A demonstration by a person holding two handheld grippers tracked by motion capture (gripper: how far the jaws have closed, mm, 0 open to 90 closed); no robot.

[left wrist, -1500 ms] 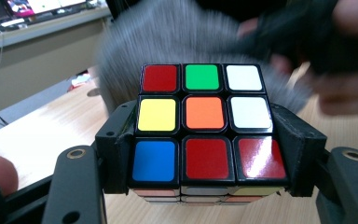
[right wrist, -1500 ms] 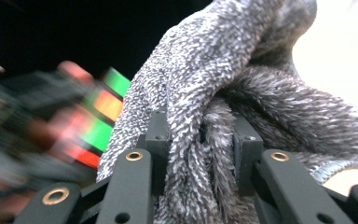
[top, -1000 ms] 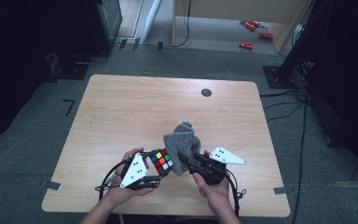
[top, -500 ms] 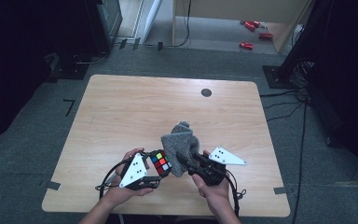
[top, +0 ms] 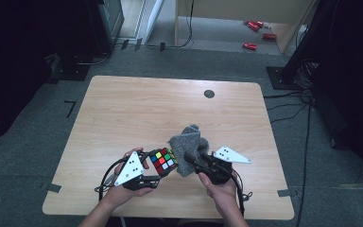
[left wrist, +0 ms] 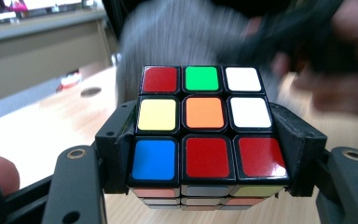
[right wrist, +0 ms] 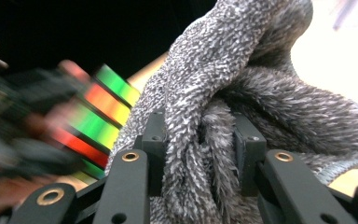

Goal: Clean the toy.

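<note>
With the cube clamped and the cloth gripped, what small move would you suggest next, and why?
Probably bring the right gripper a touch leftward so the grey cloth presses onto the cube. The left gripper clamps the cube by its sides, leaving the coloured face bare, and the cloth hangs right beside it.

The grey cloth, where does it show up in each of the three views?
High view: the grey cloth lies right of centre, low, between the cube and the right gripper.
Left gripper view: blurred grey cloth at top centre, behind the cube.
Right gripper view: cloth bunched between the fingers, centre and right.
Shared landmark: the cube, blurred at left there.
</note>
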